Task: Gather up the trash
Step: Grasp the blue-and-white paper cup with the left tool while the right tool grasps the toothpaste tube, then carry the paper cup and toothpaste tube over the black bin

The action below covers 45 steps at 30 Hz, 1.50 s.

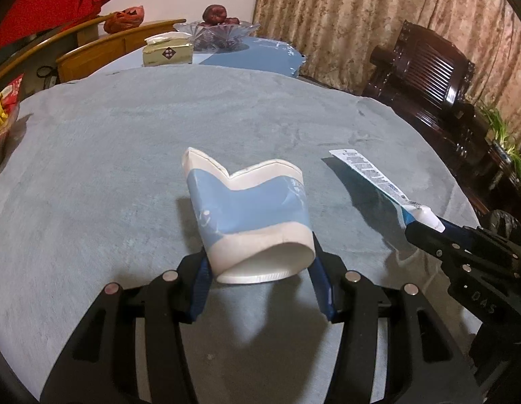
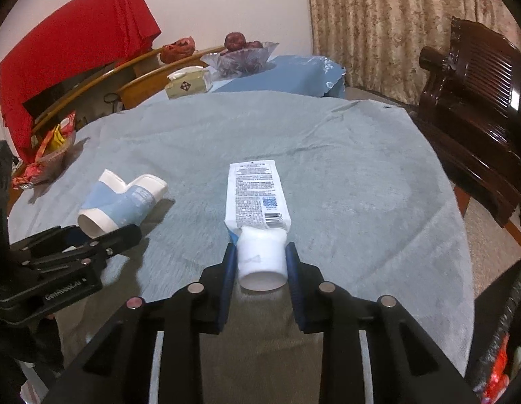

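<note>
A crushed blue and white paper cup [image 1: 250, 215] is held at its base between the fingers of my left gripper [image 1: 260, 262], above the grey-blue table cover. It also shows in the right wrist view [image 2: 120, 202] at the left. My right gripper [image 2: 260, 262] is shut on the white cap of a flattened toothpaste tube [image 2: 255, 195], whose printed body points away from me. The tube also shows in the left wrist view [image 1: 378, 178] at the right, with the right gripper [image 1: 425, 229] on its cap end.
The round table [image 1: 159, 128] carries a tissue box [image 1: 167, 50], a glass fruit bowl [image 1: 216, 32] and a bowl of snack packets [image 2: 48, 155] at the left edge. A dark wooden chair [image 1: 435, 77] stands at the right. Curtains hang behind.
</note>
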Available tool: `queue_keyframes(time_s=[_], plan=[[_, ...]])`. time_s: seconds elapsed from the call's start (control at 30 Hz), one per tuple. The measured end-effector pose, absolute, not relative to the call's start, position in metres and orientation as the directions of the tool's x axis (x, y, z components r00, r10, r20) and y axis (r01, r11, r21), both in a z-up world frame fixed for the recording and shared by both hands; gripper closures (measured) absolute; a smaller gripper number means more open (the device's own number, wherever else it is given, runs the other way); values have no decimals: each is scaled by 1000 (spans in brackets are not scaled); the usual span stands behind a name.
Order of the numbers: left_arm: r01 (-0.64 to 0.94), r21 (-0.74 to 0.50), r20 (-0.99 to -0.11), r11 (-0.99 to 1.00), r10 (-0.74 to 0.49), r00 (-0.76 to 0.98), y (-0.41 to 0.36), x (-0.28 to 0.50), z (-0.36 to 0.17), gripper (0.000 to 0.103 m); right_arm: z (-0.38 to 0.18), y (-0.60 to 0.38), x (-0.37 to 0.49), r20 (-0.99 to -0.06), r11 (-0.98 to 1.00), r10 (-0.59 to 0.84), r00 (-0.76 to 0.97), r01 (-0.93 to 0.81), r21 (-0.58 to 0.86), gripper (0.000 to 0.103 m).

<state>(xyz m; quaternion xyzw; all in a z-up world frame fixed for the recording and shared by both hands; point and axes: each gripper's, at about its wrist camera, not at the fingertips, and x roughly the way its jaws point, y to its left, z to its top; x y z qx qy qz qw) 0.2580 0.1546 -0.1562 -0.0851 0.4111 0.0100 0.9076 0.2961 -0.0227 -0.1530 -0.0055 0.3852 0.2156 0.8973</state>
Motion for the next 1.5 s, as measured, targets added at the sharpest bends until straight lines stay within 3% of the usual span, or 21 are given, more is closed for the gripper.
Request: queue_keyframes(time_s=[0.5,0.83,1.03,1.23,1.5], plan=[[-33,-152,-720,988,-88,689,125,244,-134,53,-134,-53,269,-654,922,366,662,-355,156,74],[-39,-141,-764,989,-83,640,122,240,-157,53,-165,-56,270,-731,929,341,592,-328,168,74],[-43,-142,-765,989,-83,638,126,240,-159,53,-169,-55,273,-739,929,346,578,-319,185,65],[-43,-146,-765,988,-86,638,127,239,-160,53,-173,-55,275,-746,931,347,568,-303,202,65],[-40,-151,-768,988,-92,634,125,239,-162,53,-167,-50,273,-737,930,343,582,-320,180,74]])
